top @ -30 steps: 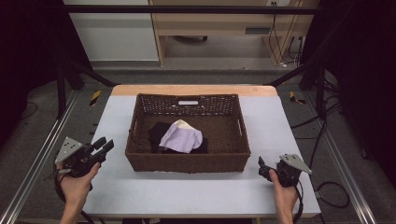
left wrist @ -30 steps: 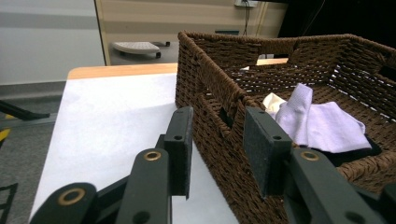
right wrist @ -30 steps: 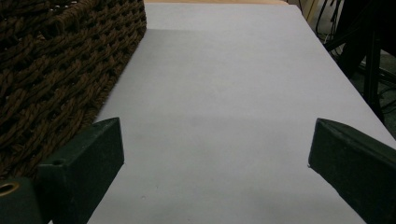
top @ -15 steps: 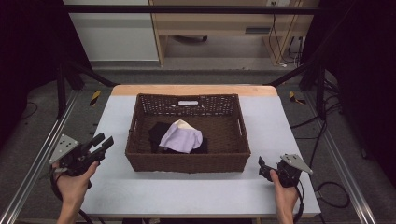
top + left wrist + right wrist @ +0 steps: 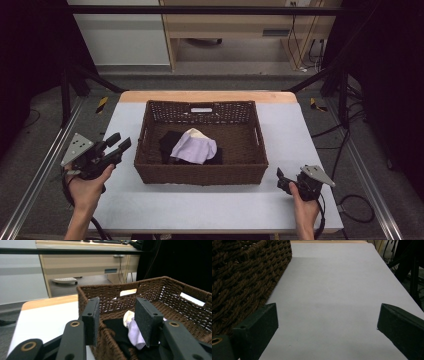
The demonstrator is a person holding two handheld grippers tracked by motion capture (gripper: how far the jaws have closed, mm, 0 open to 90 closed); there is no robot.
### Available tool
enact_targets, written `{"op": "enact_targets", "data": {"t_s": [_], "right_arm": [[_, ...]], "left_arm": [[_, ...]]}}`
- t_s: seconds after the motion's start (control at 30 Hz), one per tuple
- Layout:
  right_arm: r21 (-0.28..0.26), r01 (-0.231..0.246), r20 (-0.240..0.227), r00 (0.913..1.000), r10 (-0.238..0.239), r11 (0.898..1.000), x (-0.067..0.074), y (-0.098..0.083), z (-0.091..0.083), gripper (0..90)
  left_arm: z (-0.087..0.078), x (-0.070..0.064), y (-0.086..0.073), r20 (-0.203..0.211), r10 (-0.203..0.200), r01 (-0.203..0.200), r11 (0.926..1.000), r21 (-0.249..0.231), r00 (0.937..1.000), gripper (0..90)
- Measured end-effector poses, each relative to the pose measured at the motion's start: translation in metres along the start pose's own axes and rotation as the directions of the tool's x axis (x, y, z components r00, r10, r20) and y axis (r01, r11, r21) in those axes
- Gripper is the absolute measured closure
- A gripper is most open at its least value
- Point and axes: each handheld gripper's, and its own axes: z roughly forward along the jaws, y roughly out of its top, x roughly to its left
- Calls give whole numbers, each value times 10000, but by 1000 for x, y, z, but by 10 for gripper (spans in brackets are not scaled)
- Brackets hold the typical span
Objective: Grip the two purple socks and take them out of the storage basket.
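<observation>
the basket (image 5: 200, 172) is brown and woven. inside lie a light purple cloth (image 5: 194, 148) and a black cloth (image 5: 169, 142). the bench (image 5: 300, 130) is pale grey.

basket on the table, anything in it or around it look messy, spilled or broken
Nothing stands out. The wicker basket sits square and intact on the table. A lilac cloth lies loosely crumpled on dark garments inside it, nothing hanging over the rim. Both the left gripper and right gripper are open and empty.

White-topped table (image 5: 210, 205) with a wooden far edge, brown wicker basket (image 5: 200, 172) sat centred directly on it
</observation>
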Motion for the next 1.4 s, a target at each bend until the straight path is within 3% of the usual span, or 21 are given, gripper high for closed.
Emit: {"op": "enact_targets", "data": {"t_s": [0.8, 1.0, 1.27, 1.4], "right_arm": [[107, 29, 37, 10000, -30, 9999, 0, 0, 1, 38], [114, 23, 38, 10000, -24, 9999, 0, 0, 1, 38], [108, 14, 42, 10000, -14, 9999, 0, 0, 1, 38], [130, 7, 48, 10000, -8, 9999, 0, 0, 2, 38]], "left_arm": [[68, -39, 33, 542, 828, -862, 9942, 641, 9951, 535], [89, -46, 40, 543, 839, -882, 9928, 810, 9950, 527], [111, -55, 37, 641, 961, -1021, 9899, 981, 9933, 501], [126, -56, 29, 568, 1000, -1067, 9858, 1298, 9934, 489]]}}
